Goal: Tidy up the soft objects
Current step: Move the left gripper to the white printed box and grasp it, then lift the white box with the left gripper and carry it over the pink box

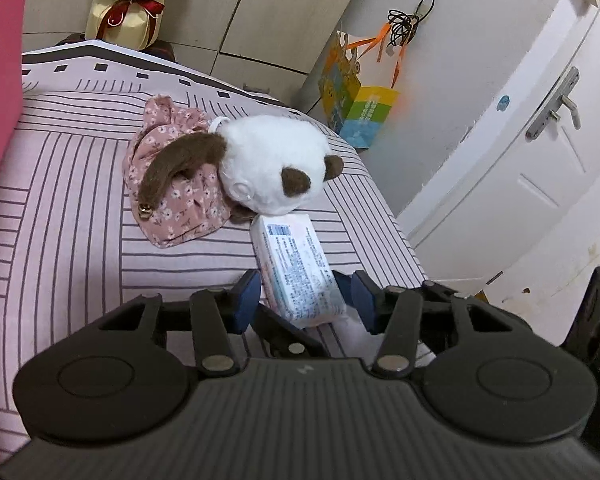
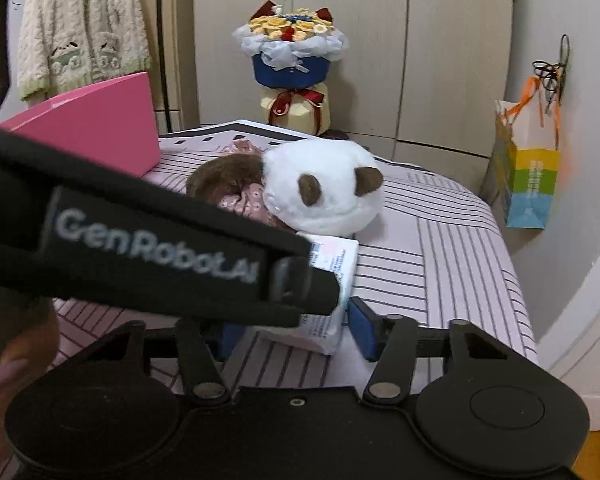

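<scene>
Closely framed in the left wrist view, the left hand-held gripper (image 1: 302, 296) is seen with its blue pads on either side of a white tissue pack (image 1: 296, 272). One pad appears to touch the pack while a gap shows at the other, so the pack is not counted as clenched.

From the right wrist view, the right hand-held gripper (image 2: 296, 330) is seen around the near end of the same pack (image 2: 332, 280). Its one visible pad is set just beside the wrapper, and its other side is covered by a black strap (image 2: 156, 248), so a grip cannot be told.

Only the left view shows the pack's full length, its far end touching a white and brown plush toy (image 1: 276, 168) laid over a pink floral cloth (image 1: 172, 200). Only the right view shows a knitted cardigan (image 2: 84, 28) hung at the back and a fingertip (image 2: 4, 372) at the edge.

All these things are borne by a striped pink surface (image 1: 80, 240). A pink box (image 2: 100, 120) is seen at its far corner, a bouquet (image 2: 292, 60) behind it by pale cupboards (image 2: 440, 60), and a colourful paper bag (image 1: 356, 104) hung near a white door (image 1: 520, 140).
</scene>
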`<state>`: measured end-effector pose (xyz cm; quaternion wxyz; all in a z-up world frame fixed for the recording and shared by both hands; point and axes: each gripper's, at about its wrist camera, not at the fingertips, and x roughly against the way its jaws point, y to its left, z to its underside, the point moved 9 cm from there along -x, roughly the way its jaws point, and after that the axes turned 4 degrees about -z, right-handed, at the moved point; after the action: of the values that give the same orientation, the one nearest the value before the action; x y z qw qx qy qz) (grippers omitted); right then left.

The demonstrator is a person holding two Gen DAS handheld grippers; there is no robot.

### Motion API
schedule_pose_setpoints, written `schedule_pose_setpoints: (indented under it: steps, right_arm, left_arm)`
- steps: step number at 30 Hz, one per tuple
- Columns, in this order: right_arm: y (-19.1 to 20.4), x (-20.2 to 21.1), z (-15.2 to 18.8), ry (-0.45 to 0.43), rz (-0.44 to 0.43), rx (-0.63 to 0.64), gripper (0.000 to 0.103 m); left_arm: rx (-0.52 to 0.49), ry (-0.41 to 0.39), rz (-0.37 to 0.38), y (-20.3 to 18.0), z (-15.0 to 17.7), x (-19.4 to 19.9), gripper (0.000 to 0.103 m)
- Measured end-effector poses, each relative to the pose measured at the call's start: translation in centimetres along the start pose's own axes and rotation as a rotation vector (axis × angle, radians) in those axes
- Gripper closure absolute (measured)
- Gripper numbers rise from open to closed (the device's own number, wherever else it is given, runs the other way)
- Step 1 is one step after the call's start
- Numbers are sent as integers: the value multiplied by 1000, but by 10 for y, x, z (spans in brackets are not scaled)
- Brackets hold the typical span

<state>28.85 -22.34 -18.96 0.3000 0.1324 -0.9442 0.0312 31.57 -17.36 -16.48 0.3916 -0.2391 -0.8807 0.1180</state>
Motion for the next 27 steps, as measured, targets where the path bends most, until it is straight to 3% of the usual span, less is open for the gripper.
schedule_pose_setpoints:
  steps: [4, 16, 27]
  right_arm:
    - [-1, 2, 1, -8, -7, -29, 55]
    - [6, 26, 15, -33, -11, -196, 55]
    - [21, 53, 31, -46, -26, -223, 55]
  left_arm:
    - [7, 19, -15, 2, 4, -5, 54]
    - [16, 25, 20, -3, 24, 8, 54]
    - [-44, 38, 12, -13, 46, 37, 56]
